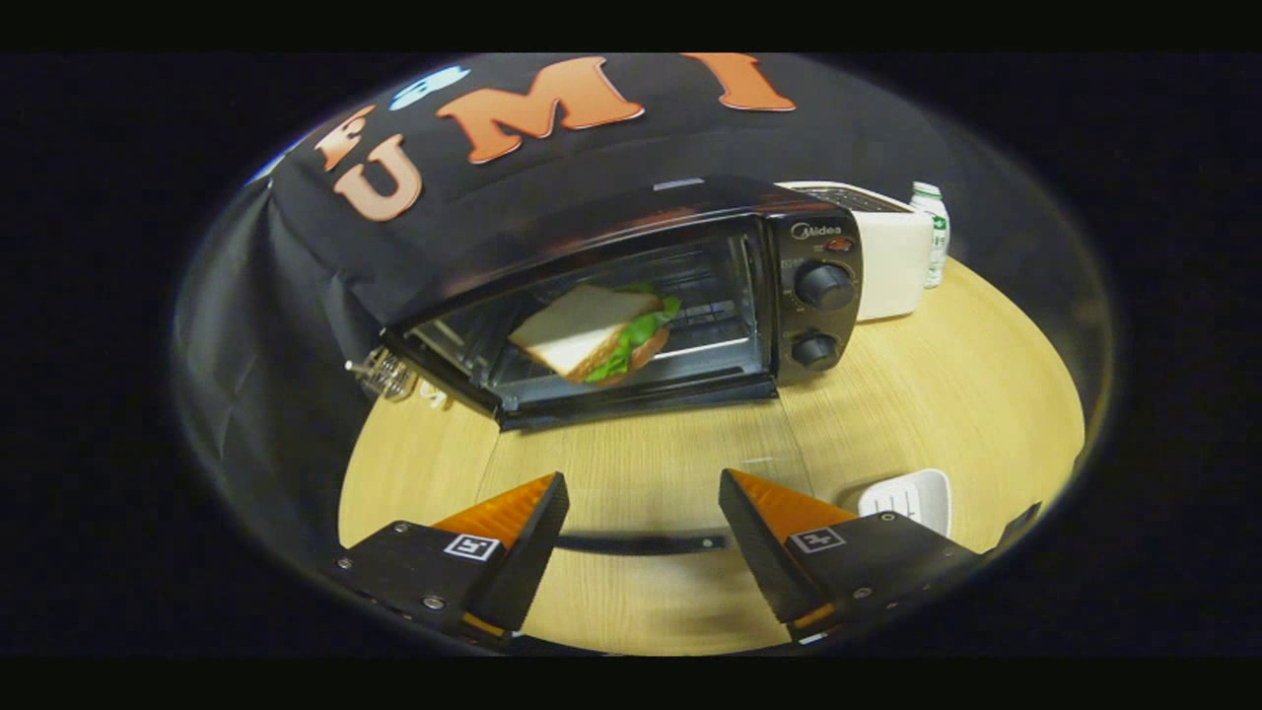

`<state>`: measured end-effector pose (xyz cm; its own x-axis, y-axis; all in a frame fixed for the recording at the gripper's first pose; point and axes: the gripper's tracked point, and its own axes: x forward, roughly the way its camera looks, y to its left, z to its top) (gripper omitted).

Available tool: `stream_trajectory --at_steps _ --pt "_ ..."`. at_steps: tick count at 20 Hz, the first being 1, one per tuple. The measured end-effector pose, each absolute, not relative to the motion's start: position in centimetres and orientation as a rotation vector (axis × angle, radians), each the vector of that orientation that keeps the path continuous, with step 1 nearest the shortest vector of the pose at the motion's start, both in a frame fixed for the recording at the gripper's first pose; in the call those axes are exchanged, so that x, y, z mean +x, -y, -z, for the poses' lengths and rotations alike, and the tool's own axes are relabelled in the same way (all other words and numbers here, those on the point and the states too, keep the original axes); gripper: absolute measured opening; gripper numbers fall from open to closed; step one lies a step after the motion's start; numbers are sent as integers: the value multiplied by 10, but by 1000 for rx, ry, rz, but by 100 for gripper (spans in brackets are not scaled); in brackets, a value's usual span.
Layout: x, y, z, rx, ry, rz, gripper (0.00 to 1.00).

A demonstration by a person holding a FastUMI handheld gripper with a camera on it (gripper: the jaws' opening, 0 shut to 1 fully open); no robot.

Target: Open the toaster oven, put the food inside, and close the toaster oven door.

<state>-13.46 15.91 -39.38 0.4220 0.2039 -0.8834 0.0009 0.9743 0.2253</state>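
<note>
A black toaster oven (pixel 631 296) stands on the wooden table (pixel 966 394) beyond my fingers. Its two knobs (pixel 823 286) are on the right side of its front. Its glass door (pixel 641 463) is folded down flat toward me, and the table shows through it. The door's dark handle bar (pixel 641 542) lies between my two fingers. A sandwich (pixel 592 330) of white bread with green lettuce rests tilted on the rack inside the oven. My gripper (pixel 641 493) is open, with a finger on either side of the handle and nothing pressed between them.
A white toaster (pixel 892 256) and a small white bottle (pixel 932 232) stand behind the oven on the right. A white ribbed dish (pixel 912 496) lies just beyond my right finger. A small wire object (pixel 385 375) sits at the oven's left corner.
</note>
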Motion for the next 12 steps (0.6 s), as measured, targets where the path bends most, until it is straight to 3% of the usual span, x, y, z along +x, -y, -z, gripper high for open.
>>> stream_trajectory --at_steps 12 --pt "-212 -148 444 63 -1349 -191 92"
